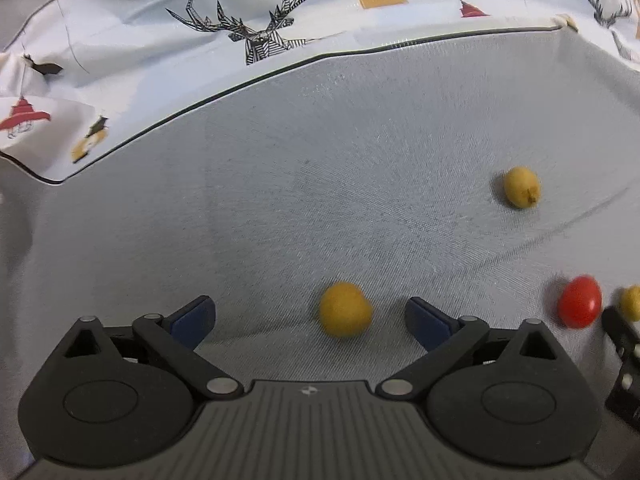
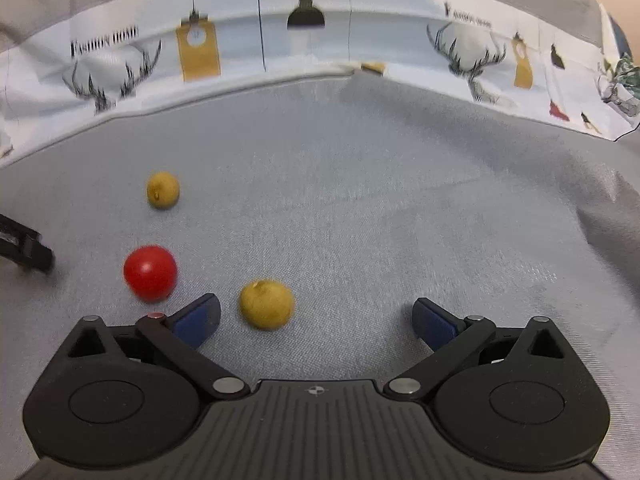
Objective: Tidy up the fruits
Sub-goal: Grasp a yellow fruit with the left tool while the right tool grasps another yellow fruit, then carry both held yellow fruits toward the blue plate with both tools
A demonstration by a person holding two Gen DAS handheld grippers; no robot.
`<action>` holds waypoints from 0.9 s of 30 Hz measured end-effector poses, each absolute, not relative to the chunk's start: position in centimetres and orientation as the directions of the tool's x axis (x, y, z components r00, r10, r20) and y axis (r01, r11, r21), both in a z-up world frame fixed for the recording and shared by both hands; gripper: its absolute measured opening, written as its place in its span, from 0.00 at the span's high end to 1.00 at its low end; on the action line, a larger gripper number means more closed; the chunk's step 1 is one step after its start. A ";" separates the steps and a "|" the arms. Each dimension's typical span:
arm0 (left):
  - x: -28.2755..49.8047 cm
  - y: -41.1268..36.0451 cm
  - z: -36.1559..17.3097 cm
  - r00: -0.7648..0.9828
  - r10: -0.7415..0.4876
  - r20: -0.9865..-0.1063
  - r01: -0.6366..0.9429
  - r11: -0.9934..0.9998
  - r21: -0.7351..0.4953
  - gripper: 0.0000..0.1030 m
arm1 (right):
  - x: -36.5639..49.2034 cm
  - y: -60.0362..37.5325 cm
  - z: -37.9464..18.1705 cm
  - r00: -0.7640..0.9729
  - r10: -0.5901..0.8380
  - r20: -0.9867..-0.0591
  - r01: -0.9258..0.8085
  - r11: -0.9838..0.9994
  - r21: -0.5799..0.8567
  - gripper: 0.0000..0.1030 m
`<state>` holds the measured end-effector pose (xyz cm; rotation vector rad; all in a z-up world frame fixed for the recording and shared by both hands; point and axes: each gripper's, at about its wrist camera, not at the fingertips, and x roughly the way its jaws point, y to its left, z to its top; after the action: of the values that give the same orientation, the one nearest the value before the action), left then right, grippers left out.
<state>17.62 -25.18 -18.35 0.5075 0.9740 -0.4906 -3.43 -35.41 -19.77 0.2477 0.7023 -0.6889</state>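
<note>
Though ungrasped, yellow fruit (image 1: 345,309) between fingers (image 1: 192,322).

Your left gripper (image 1: 310,316) is matte black plastic: a ribbed grey-black centre plate with a small crosshair mark, round housings either side, silver pivot pins on the linkage arms, and dark blue pads (image 1: 192,322). Your right gripper (image 2: 316,318) looks identical, blue pads (image 2: 198,320) included.

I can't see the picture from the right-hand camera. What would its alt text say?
The open right gripper hovers over grey cloth, with a yellow fruit between its fingers. A red fruit and another yellow one lie to the left.
</note>
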 end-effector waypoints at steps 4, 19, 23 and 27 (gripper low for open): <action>18.1 -24.6 -17.6 0.414 -0.234 -0.880 0.601 0.796 0.072 0.72 | -3.4 -34.2 -19.0 0.607 -0.450 -0.654 0.588 0.809 -0.011 0.74; 10.3 -16.9 -8.4 0.445 -0.272 -0.853 0.607 0.792 0.064 0.72 | -9.2 -31.4 -12.2 0.572 -0.421 -0.704 0.641 0.765 0.064 0.73; 7.3 -12.5 -5.4 0.466 -0.269 -0.843 0.586 0.808 0.066 0.72 | -11.4 -27.3 -9.1 0.627 -0.369 -0.686 0.592 0.798 0.112 0.73; 4.5 -7.7 -2.8 0.489 -0.267 -0.830 0.556 0.829 0.061 0.72 | -12.7 -22.4 -6.0 0.698 -0.292 -0.654 0.498 0.854 0.151 0.73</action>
<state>4.52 -7.73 -2.76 0.3439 0.9344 -0.5119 -12.66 -22.40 -5.96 0.3314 0.6644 -0.4492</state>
